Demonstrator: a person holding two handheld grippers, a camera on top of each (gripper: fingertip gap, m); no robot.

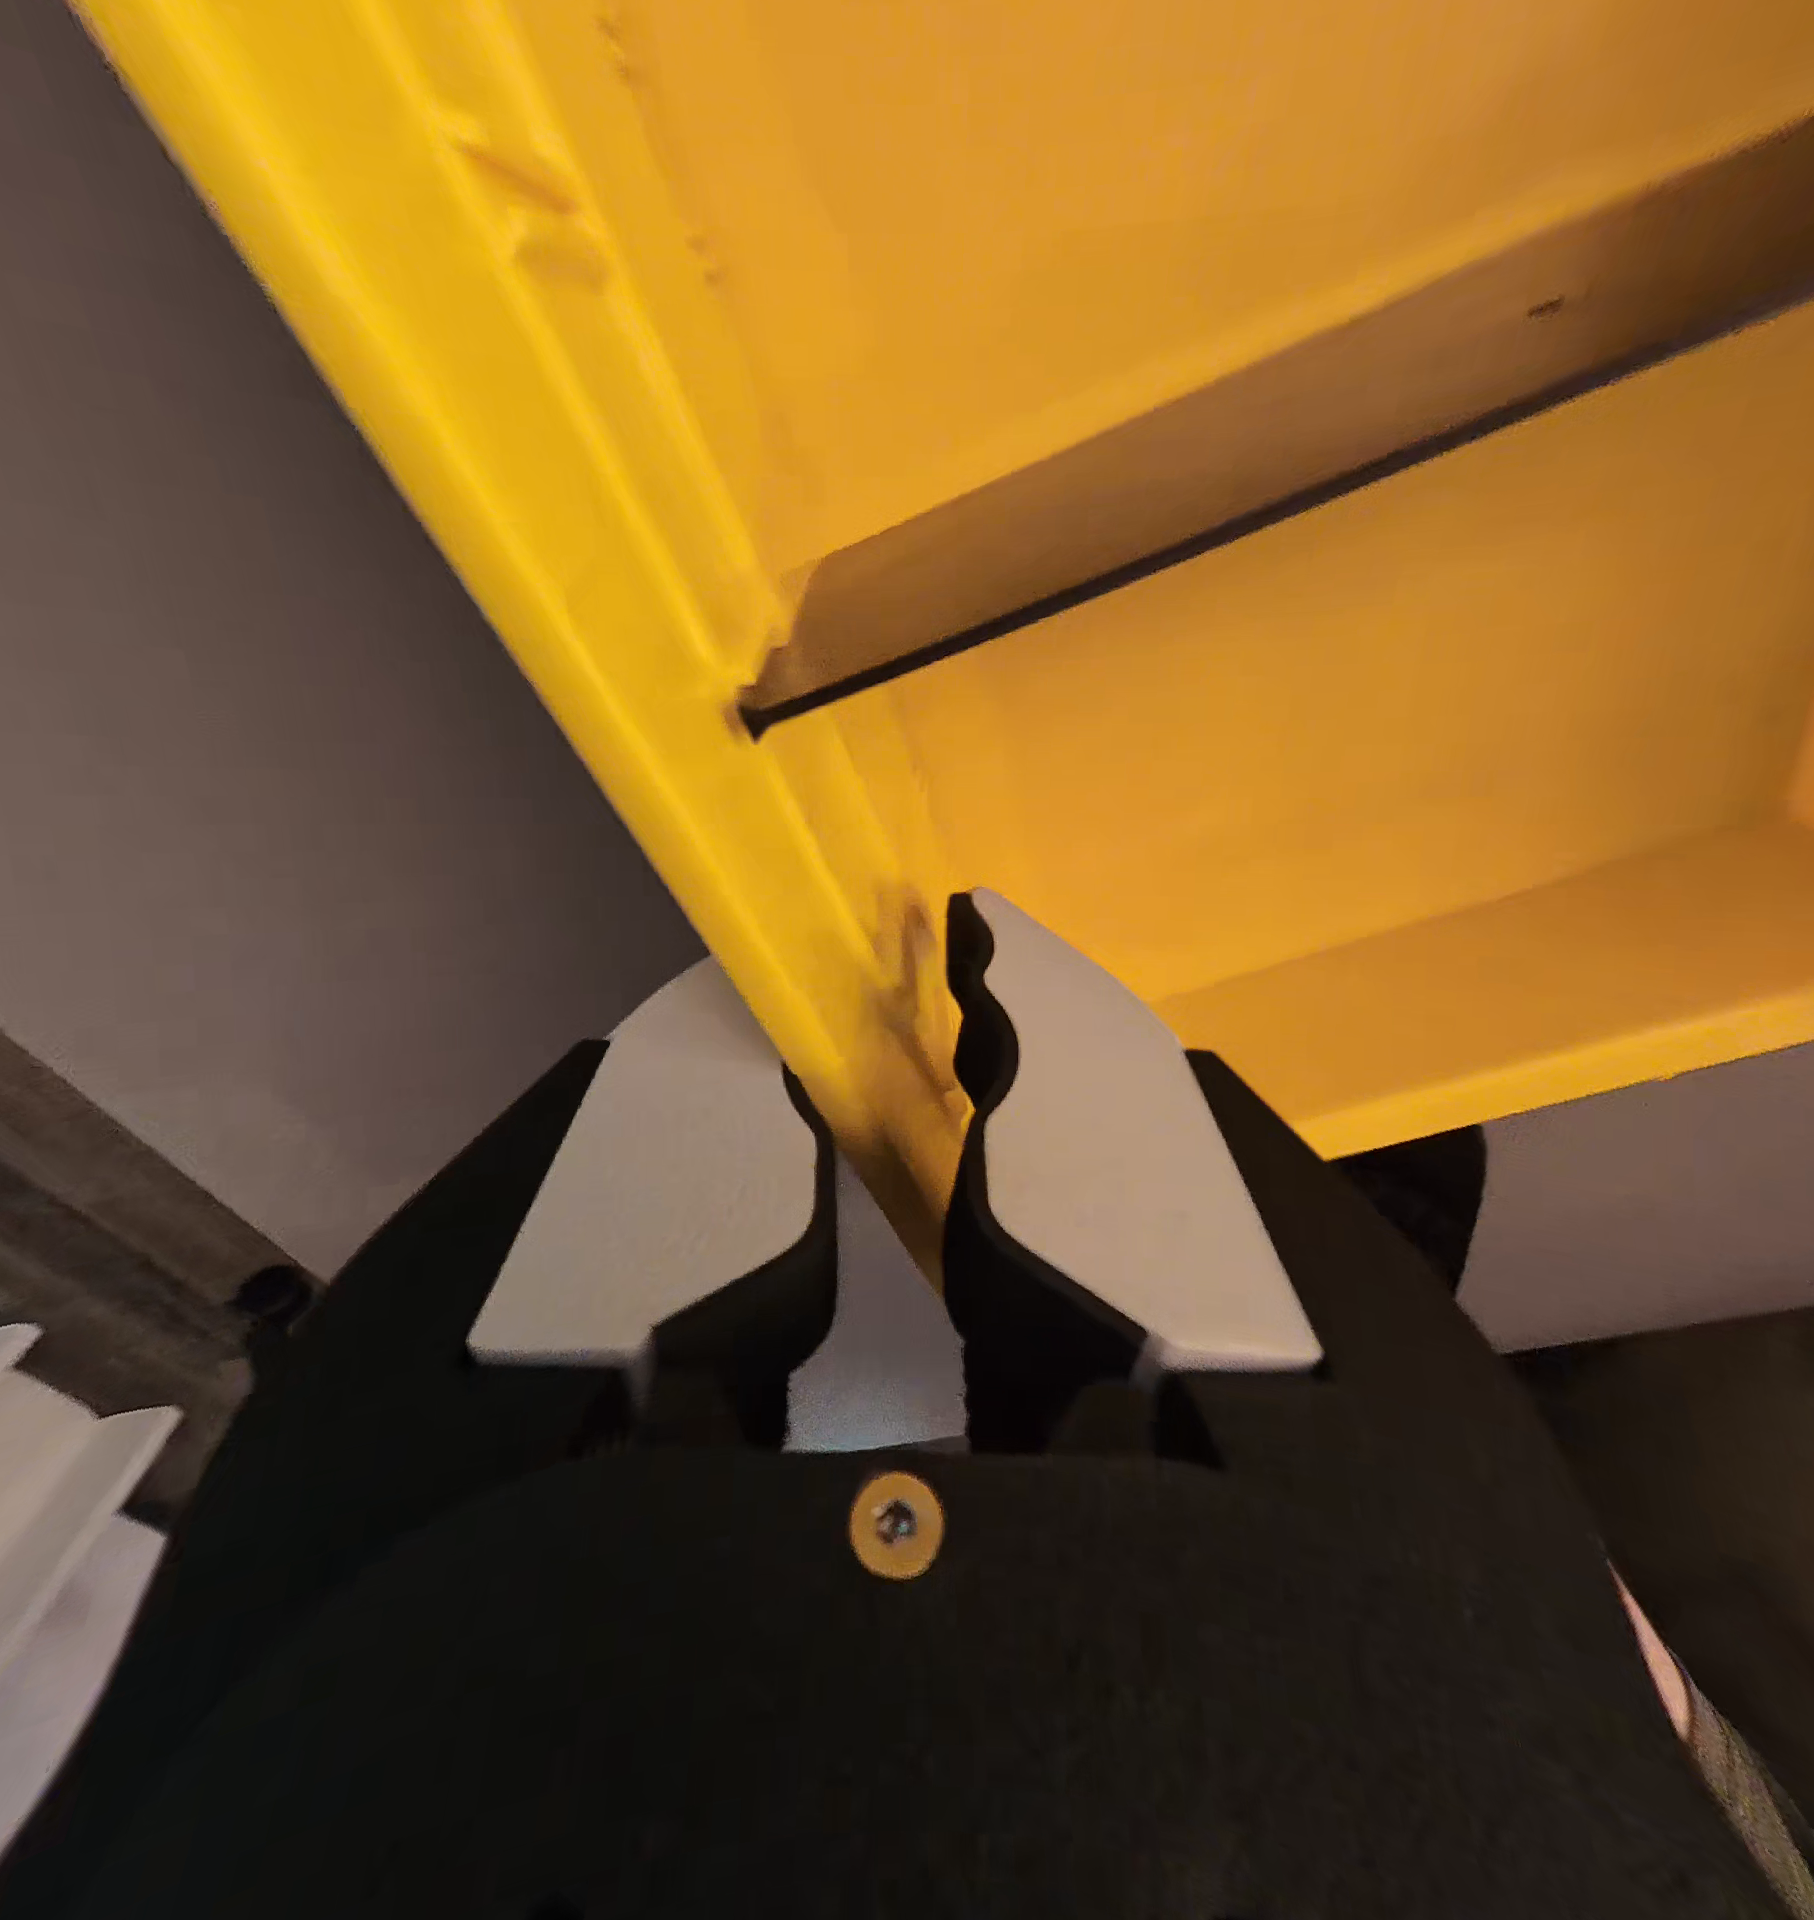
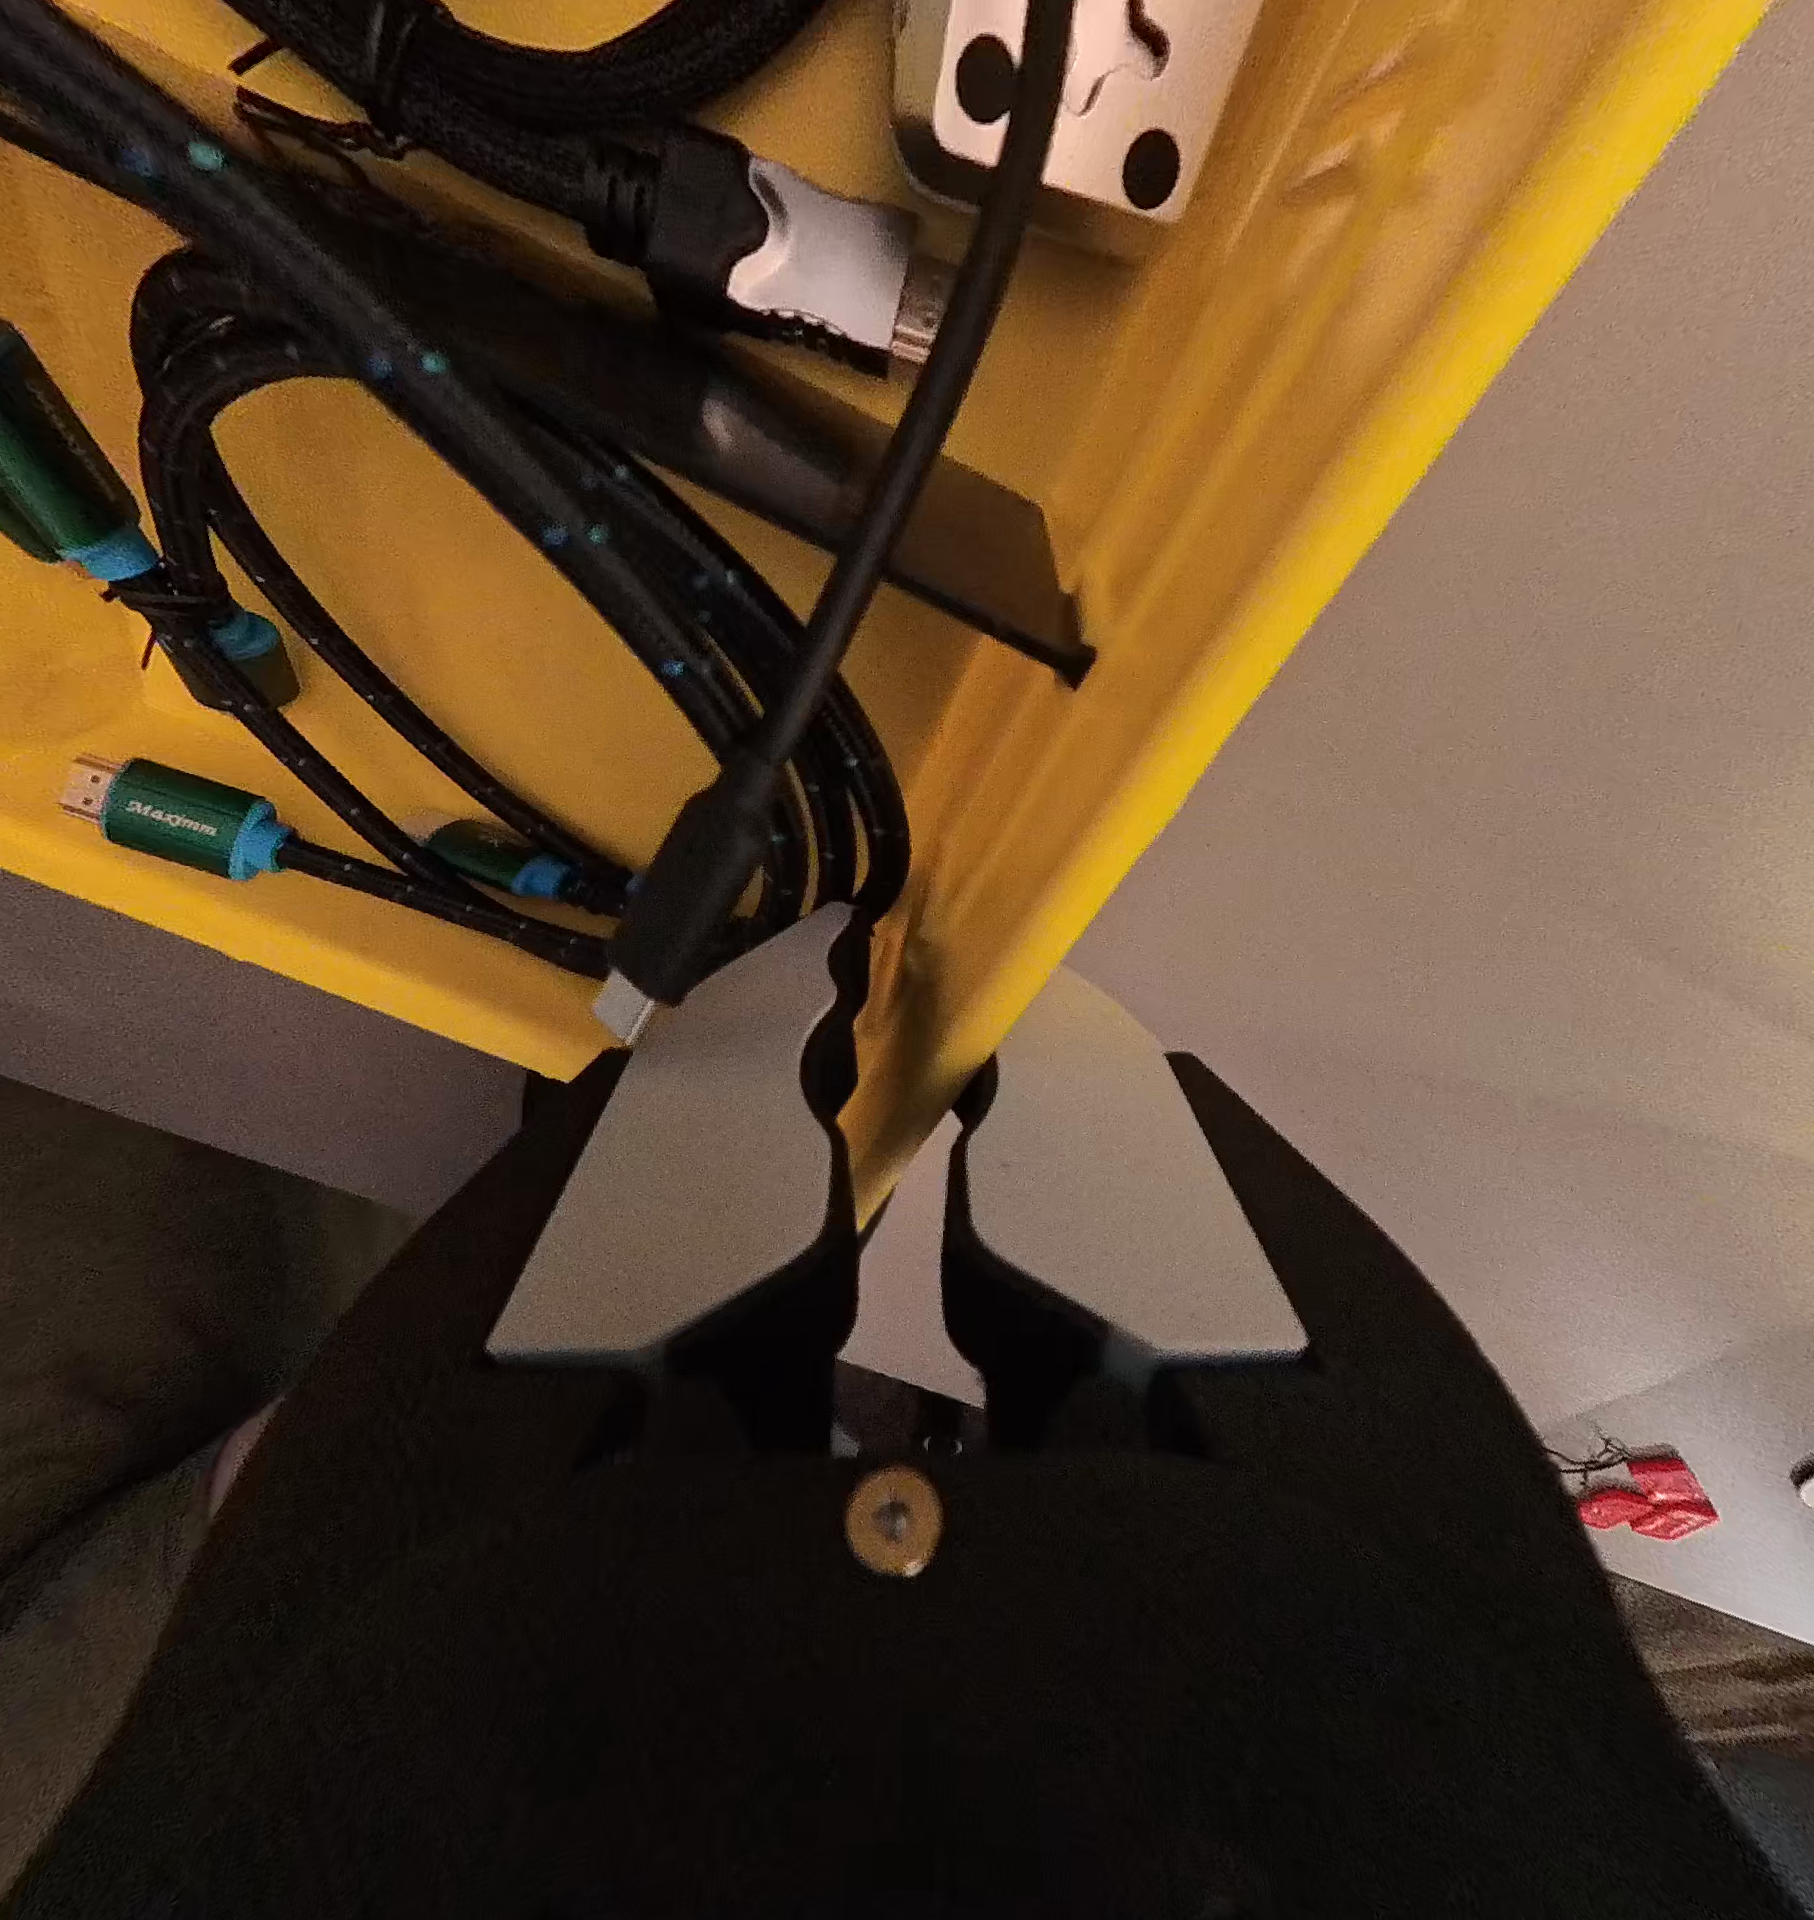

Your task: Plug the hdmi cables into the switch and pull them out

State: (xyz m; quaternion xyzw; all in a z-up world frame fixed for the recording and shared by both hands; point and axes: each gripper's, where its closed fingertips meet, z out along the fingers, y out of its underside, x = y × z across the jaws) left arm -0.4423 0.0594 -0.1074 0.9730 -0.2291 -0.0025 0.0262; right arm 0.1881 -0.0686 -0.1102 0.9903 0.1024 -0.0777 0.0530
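A yellow bin (image 2: 1298, 468) holds the task items. A silver switch box (image 2: 1069, 125) sits at the top of the right wrist view, with a black and silver HDMI plug (image 2: 778, 260) lying next to it. Braided black cables (image 2: 467, 416) are coiled in the bin, with green and blue HDMI plugs (image 2: 176, 816). A thin black cable's plug (image 2: 674, 925) hangs near my right gripper (image 2: 934, 997), which is shut on the bin's rim. My left gripper (image 1: 872, 987) is shut on the opposite rim of the bin (image 1: 1298, 727), beside a compartment with nothing in it.
A dark divider (image 1: 1298, 499) splits the bin into compartments. The bin sits over a white table (image 2: 1505, 831). A red object (image 2: 1651, 1496) lies on the table at the right. A white ridged object (image 1: 30, 1507) is at the lower left of the left wrist view. The gap from one gripper's tips to the other's is roughly 65 cm.
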